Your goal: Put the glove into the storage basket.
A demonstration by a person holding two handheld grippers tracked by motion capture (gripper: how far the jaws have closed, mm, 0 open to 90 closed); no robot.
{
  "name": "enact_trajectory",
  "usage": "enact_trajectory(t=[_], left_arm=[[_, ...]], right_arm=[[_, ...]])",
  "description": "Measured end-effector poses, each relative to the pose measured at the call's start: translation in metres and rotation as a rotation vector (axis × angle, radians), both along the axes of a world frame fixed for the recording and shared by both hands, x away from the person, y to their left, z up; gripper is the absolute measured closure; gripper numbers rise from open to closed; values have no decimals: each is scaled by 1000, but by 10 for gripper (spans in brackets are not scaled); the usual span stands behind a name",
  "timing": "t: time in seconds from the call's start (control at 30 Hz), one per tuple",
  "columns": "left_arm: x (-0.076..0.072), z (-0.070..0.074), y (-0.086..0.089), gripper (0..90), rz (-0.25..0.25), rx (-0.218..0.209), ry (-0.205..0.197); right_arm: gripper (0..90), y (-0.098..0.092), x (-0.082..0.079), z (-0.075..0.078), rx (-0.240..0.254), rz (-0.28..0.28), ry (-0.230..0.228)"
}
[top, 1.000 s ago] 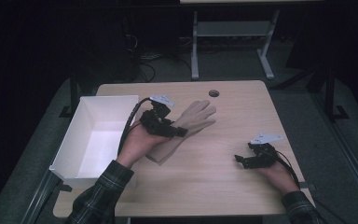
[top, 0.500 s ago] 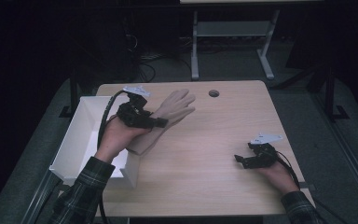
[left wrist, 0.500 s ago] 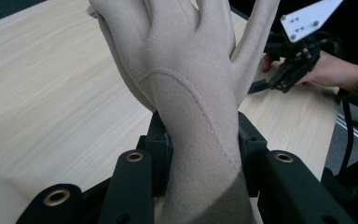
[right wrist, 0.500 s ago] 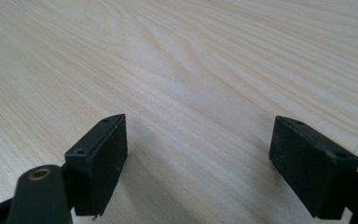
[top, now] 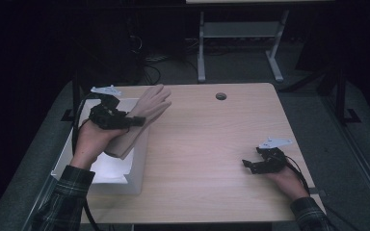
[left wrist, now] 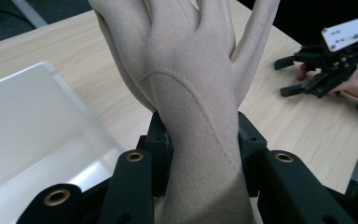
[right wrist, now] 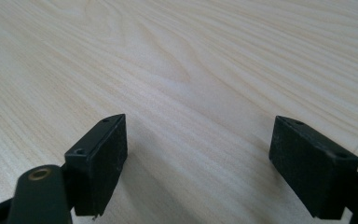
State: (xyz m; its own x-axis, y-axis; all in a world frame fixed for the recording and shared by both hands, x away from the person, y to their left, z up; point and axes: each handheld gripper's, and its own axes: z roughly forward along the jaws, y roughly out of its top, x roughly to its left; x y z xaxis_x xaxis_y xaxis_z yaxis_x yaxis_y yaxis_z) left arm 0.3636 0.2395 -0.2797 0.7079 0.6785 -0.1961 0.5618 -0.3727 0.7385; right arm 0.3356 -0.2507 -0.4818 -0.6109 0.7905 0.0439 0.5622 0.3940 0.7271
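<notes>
Left claw (left wrist: 200, 154) clenched on a beige glove (left wrist: 191, 84)
Glove is held above a white bin (top: 137, 161); right claw (top: 255, 163) is rested released on the bench (top: 212, 159)

White bin (top: 135, 168) blocks the table's (top: 212, 159) left edge (middle lies bare).

This looks like a lab or recording room. A plain light-wood desk (top: 212, 159) with a cable hole (top: 220, 96) stands on grey carpet (top: 318, 120) in dark surroundings. At the top centre of the frame are a metal-legged stand (top: 241, 43) and, just left, loose cables (top: 149, 67) on the floor.
</notes>
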Motion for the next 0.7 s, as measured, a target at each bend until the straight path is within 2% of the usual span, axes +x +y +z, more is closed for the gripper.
enact_trajectory(t=[0.4, 0.7], left_arm=[[-4, -4, 38, 650, 99, 13, -6], [-7, -17, 61, 650, 168, 54, 1]], right_arm=[[189, 0, 0, 0, 0, 0, -1], [188, 0, 0, 0, 0, 0, -1]])
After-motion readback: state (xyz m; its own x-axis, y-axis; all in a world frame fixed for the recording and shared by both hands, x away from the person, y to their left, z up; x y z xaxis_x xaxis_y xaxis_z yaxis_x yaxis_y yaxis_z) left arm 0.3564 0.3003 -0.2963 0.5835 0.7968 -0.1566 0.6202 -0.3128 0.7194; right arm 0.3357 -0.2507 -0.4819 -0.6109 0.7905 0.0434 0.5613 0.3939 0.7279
